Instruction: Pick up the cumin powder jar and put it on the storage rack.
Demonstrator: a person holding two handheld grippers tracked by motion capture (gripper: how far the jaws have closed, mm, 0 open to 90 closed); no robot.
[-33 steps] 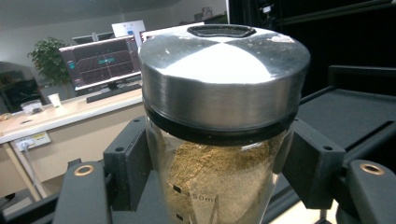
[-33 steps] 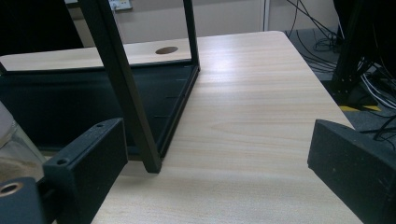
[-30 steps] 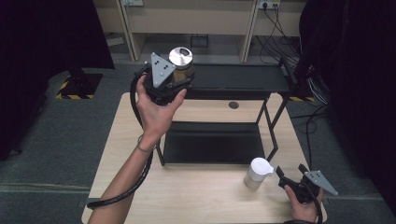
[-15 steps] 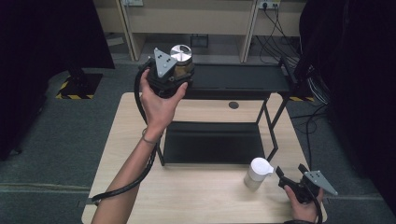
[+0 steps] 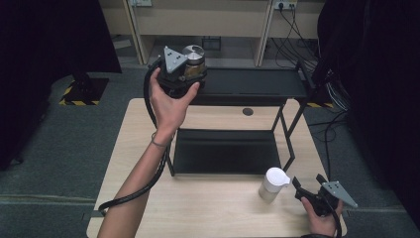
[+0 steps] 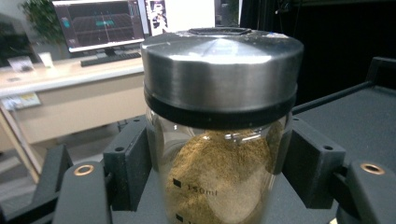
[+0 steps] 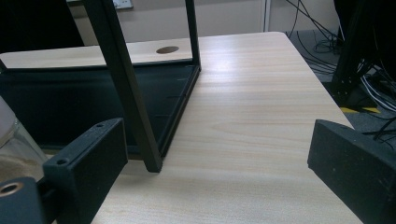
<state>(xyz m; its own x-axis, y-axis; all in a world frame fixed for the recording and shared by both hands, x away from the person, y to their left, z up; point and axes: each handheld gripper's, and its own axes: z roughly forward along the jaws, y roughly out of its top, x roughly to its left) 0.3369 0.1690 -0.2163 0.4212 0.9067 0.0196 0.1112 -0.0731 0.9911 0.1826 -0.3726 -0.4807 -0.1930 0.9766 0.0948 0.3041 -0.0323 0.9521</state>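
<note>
High view puts the left gripper (image 5: pixel 181 74) in the upper left of the frame, raised in the person's left hand (image 5: pixel 168 101) over the left end of the black rack's (image 5: pixel 277 144) top shelf (image 5: pixel 257 84). Its jaws are clamped on a glass jar (image 5: pixel 194 62) with a brushed steel lid (image 5: pixel 193 51). Left gripper view, close up, has the jar (image 6: pixel 219 172) upright at the centre of the frame, the two black jaws pressing its glass wall from either side just under the lid (image 6: pixel 222 63); brownish powder lies inside, and printed volume marks show low on the glass. Behind the jar, in the upper left of that view, stands a monitor (image 6: pixel 98 23) on a pale desk. At the lower right of the high view, the right gripper (image 5: pixel 309 191) rests low over the wooden counter (image 5: pixel 213 208) in the person's right hand (image 5: pixel 322 218), its jaws spread apart with nothing between them. A second jar with a white lid (image 5: pixel 274 183) stands on the counter just beside those jaws, to their left in the frame and in front of the rack's lower shelf (image 5: pixel 223 151). Right gripper view shows the parted jaws low at both sides, bare counter (image 7: pixel 252 121) between them, and a black rack leg (image 7: pixel 126 88) standing on the counter at left of centre.
</note>
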